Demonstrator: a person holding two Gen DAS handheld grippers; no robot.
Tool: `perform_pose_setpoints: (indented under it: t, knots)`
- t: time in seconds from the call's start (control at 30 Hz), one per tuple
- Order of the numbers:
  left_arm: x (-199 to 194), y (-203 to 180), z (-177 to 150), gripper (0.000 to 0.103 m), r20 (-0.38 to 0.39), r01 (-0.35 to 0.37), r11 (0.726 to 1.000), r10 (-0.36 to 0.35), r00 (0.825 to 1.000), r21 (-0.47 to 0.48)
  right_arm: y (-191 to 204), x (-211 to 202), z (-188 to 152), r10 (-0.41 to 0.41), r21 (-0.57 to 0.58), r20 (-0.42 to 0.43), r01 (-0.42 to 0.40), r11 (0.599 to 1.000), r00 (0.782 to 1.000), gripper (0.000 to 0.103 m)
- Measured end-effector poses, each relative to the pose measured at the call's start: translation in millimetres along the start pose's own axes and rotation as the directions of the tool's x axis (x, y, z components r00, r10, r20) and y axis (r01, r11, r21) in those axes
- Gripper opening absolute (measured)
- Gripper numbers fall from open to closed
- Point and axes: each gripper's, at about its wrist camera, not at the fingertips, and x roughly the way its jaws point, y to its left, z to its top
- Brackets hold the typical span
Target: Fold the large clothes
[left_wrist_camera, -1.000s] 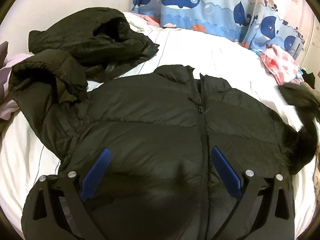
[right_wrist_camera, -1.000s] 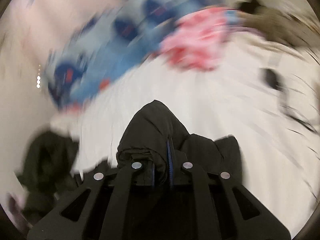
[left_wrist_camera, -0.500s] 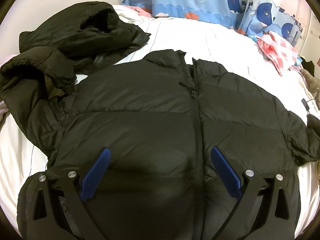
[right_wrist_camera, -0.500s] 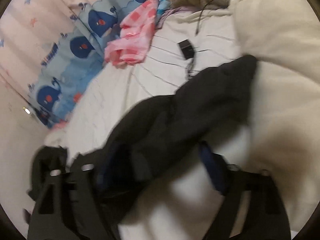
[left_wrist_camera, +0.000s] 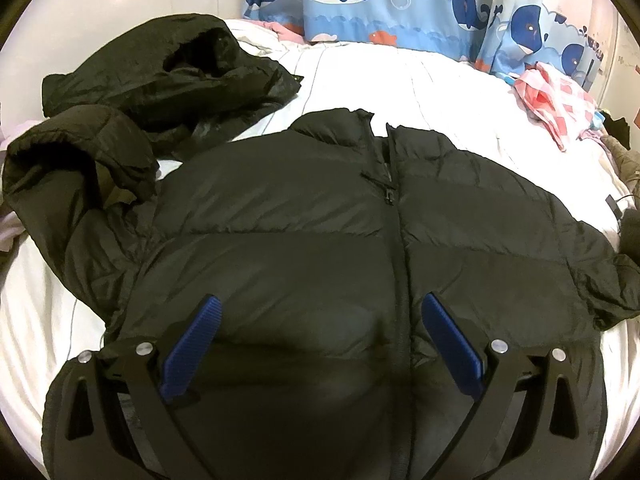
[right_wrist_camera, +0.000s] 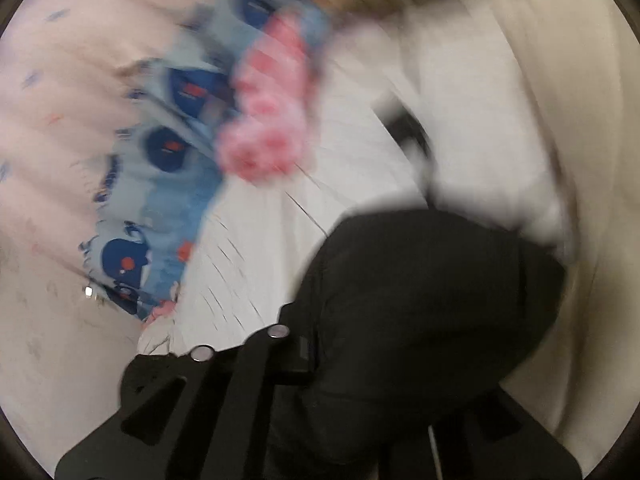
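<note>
Over jacket (left_wrist_camera: pixel 304 216): left gripper (left_wrist_camera: pixel 318 334) spread, empty; right gripper (right_wrist_camera: pixel 360 360), blurred: clamped on sleeve (right_wrist_camera: pixel 424 304).

Quilted jacket (left_wrist_camera: pixel 304 216) of faintly glossy cloth (ribbed blue fingers (left_wrist_camera: pixel 192 344)), matt white sheet (left_wrist_camera: pixel 400 80)

The left gripper (left_wrist_camera: pixel 318 332) is sitting in the lower half of its own view, angled downward, its two blue-padded fingers (left_wrist_camera: pixel 192 344) spread wide apart with nothing pinched between them. The right gripper (right_wrist_camera: pixel 400 360) is filling the lower centre of its blurred view, rolled so its frame slants up toward the right. Its jaws have just been closing and are clamping a bunched black sleeve (right_wrist_camera: pixel 420 300), which is hiding the fingertips.
</note>
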Motion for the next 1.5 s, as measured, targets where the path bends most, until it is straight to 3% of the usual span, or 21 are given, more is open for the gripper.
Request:
perform_pose_setpoints:
  t: [0.07, 0.13, 0.3, 0.4, 0.5, 0.6, 0.67, 0.73, 0.77, 0.8, 0.83, 0.87, 0.97, 1.07, 1.13, 1.23, 1.3, 1.37, 1.4, 1.43, 1.5]
  knots:
    - [-1, 0, 0, 0.096, 0.004, -0.003, 1.0, 0.003, 1.0, 0.0, 15, -30, 19, 0.02, -0.061, 0.111, -0.013, 0.998, 0.994, 0.005]
    - [0, -1, 0, 0.096, 0.004, 0.004, 1.0, -0.004, 1.0, 0.001, 9, -44, 31, -0.03, -0.069, 0.159, 0.042, 0.997, 0.987, 0.005]
    - [2, -7, -2, 0.096, -0.003, 0.001, 1.0, -0.001, 1.0, 0.021, -34, -41, 8, -0.18, -0.055, 0.077, 0.185, 0.981, 0.981, 0.01]
    - [2, -10, -3, 0.096, -0.004, -0.007, 0.999, 0.007, 1.0, 0.035, -62, -42, -6, -0.301, -0.006, -0.003, 0.301, 0.954, 0.954, 0.054]
    - [0, -11, -2, 0.096, 0.002, -0.002, 0.999, 0.002, 1.0, 0.039, -68, -82, -14, -0.314, -0.026, 0.061, 0.316, 0.949, 0.948, 0.054]
    - [-12, -9, 0, 0.096, 0.022, 0.019, 0.998, -0.021, 1.0, 0.062, -61, -136, -28, -0.313, -0.057, 0.144, 0.324, 0.944, 0.939, 0.067]
    - [-29, 0, 1, 0.096, 0.04, 0.04, 0.996, -0.043, 0.998, 0.079, -54, -169, -44, -0.275, -0.076, 0.111, 0.284, 0.956, 0.955, 0.073]
    - [-55, 22, -5, 0.096, 0.072, 0.049, 0.994, -0.056, 0.996, 0.095, -36, -183, -76, -0.205, -0.164, -0.047, 0.195, 0.967, 0.978, 0.08]
    - [-66, 36, -11, 0.096, 0.082, 0.044, 0.994, -0.052, 0.995, 0.103, -21, -181, -103, -0.167, -0.234, -0.171, 0.125, 0.964, 0.971, 0.081]
    - [-79, 55, -21, 0.096, 0.085, 0.025, 0.993, -0.035, 0.996, 0.115, -10, -177, -123, -0.143, -0.272, -0.257, 0.071, 0.96, 0.956, 0.083]
    - [-87, 71, -29, 0.096, 0.082, 0.001, 0.992, -0.011, 0.997, 0.125, 4, -169, -153, -0.12, -0.31, -0.38, -0.004, 0.951, 0.917, 0.084]
    - [-95, 91, -39, 0.096, 0.075, -0.034, 0.99, 0.024, 0.997, 0.135, 17, -160, -186, -0.112, -0.33, -0.498, -0.069, 0.941, 0.86, 0.084]
    - [-112, 148, -68, 0.096, 0.019, -0.109, 0.986, 0.107, 0.994, 0.124, 48, -143, -272, -0.168, -0.396, -0.686, -0.169, 0.903, 0.707, 0.084]
    - [-118, 202, -105, 0.096, -0.076, -0.116, 0.991, 0.12, 0.99, 0.064, 61, -143, -335, -0.252, -0.466, -0.735, -0.199, 0.862, 0.63, 0.084]
    - [-116, 225, -131, 0.096, -0.134, -0.12, 0.992, 0.126, 0.983, 0.049, 55, -145, -361, -0.26, -0.445, -0.767, -0.195, 0.874, 0.587, 0.084]
    - [-108, 241, -164, 0.096, -0.219, -0.07, 0.997, 0.075, 0.973, 0.028, 41, -154, -393, -0.286, -0.437, -0.786, -0.165, 0.884, 0.548, 0.084]
    - [-96, 240, -181, 0.096, -0.27, -0.03, 0.999, 0.033, 0.962, 0.018, 35, -160, -410, -0.247, -0.388, -0.806, -0.165, 0.907, 0.537, 0.083]
    - [-85, 240, -191, 0.096, -0.331, -0.004, 1.0, 0.002, 0.944, -0.005, 40, -166, -425, -0.165, -0.351, -0.81, -0.24, 0.905, 0.563, 0.063]
    - [-81, 240, -194, 0.095, -0.356, 0.018, 1.0, -0.026, 0.934, -0.025, 45, -168, -424, -0.152, -0.35, -0.805, -0.252, 0.902, 0.574, 0.043]
    - [-79, 239, -195, 0.085, -0.369, 0.036, 0.999, -0.049, 0.928, -0.041, 51, -170, -420, -0.111, -0.323, -0.801, -0.27, 0.907, 0.588, 0.023]
    - [-82, 239, -191, 0.05, -0.384, 0.116, 0.987, -0.151, 0.911, -0.115, 67, -173, -397, 0.02, -0.239, -0.785, -0.332, 0.912, 0.619, 0.009]
